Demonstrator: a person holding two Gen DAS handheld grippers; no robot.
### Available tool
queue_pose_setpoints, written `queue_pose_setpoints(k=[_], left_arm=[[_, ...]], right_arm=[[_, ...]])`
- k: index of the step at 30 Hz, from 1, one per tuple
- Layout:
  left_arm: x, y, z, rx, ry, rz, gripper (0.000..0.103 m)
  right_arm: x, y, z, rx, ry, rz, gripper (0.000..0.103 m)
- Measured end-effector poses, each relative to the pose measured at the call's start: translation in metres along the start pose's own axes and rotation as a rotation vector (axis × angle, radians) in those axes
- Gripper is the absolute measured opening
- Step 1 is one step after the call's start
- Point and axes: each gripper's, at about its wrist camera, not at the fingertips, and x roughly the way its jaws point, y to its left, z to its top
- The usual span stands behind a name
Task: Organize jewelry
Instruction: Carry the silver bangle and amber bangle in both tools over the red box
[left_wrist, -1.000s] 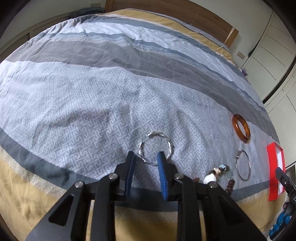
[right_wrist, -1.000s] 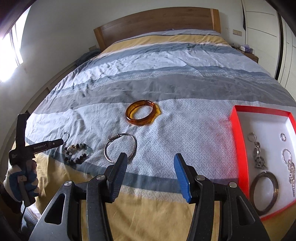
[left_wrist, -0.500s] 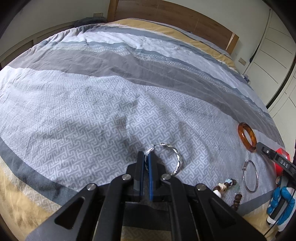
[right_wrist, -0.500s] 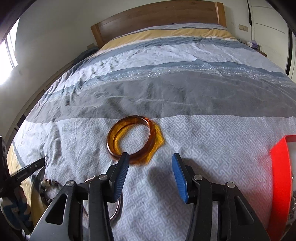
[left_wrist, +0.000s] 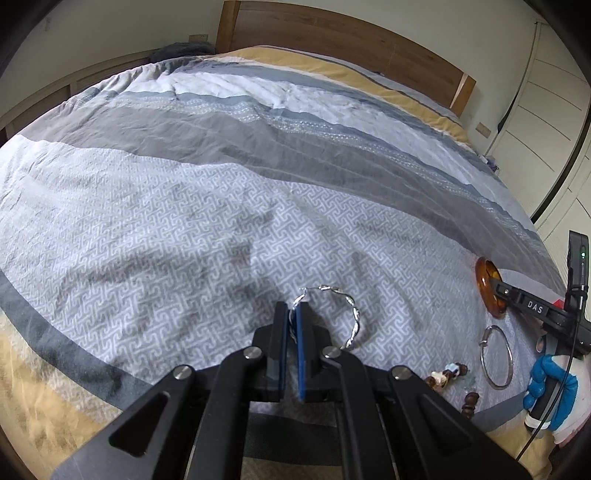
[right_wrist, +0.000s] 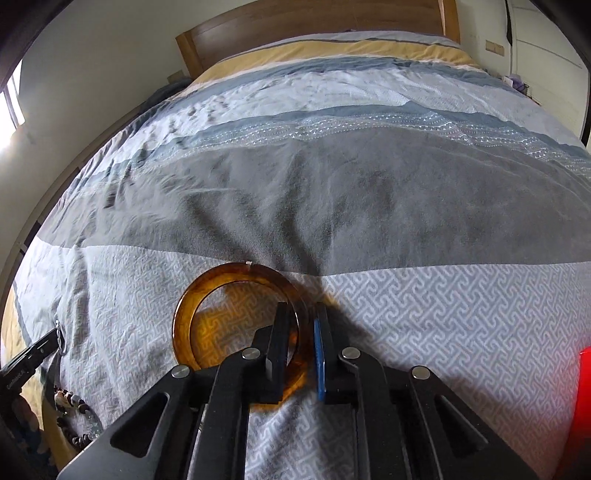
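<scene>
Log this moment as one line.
left gripper: shut on twisted silver bangle | right gripper: just closed on amber bangle | both on bedspread

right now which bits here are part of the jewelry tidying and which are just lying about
Part of the job:
- twisted silver bangle, gripped in the left tool
- amber bangle, right tool just closed on its rim
- thin silver hoop
- bead bracelet
- red tray

Just lying about:
- bedspread
- headboard

Soft daylight fills both fisheye views, which curve strongly toward dark vignetted corners. A window (right_wrist: 13, 99) glares white at the right wrist view's left edge. Streaky shadows cross the bedspread (left_wrist: 184, 206); its far left side looks motion-blurred there.
</scene>
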Motion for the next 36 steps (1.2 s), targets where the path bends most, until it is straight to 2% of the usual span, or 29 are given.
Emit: queue_pose_setpoints(k=[4,10,16,20,26,33,36], left_arm=[[-0.009,-0.001,0.001,-0.011,-0.005,0.015,0.003],[-0.033,-0.014,0.003,0.0,-0.022,0.015,0.003],[-0.058,-0.055,0.006,0.025,-0.044,-0.045,0.003],[-0.067,-0.101,0.003,0.057,-0.038,-0.111,0.003],[-0.067,-0.196,-0.013,0.157,0.001,-0.227,0.003],[-0.064,-0.316,-0.06,0.315,0.085,-0.373,0.003],[-0.063,-0.356,-0.082,0.38,0.121,-0.411,0.003]], right_arm=[[-0.019,0.006,-0.004,-0.033,-0.021,-0.023,0.011],[-0.076,-0.002,-0.014,-0.028,-0.084,-0.027,0.01],[-0.138,-0.036,-0.024,0.022,-0.145,-0.056,0.01],[-0.175,-0.079,-0.036,0.07,-0.17,-0.113,0.01],[-0.216,-0.157,-0.068,0.157,-0.164,-0.213,0.01],[-0.232,-0.216,-0.115,0.175,-0.094,-0.297,0.01],[-0.234,-0.235,-0.128,0.195,-0.081,-0.312,0.01]])
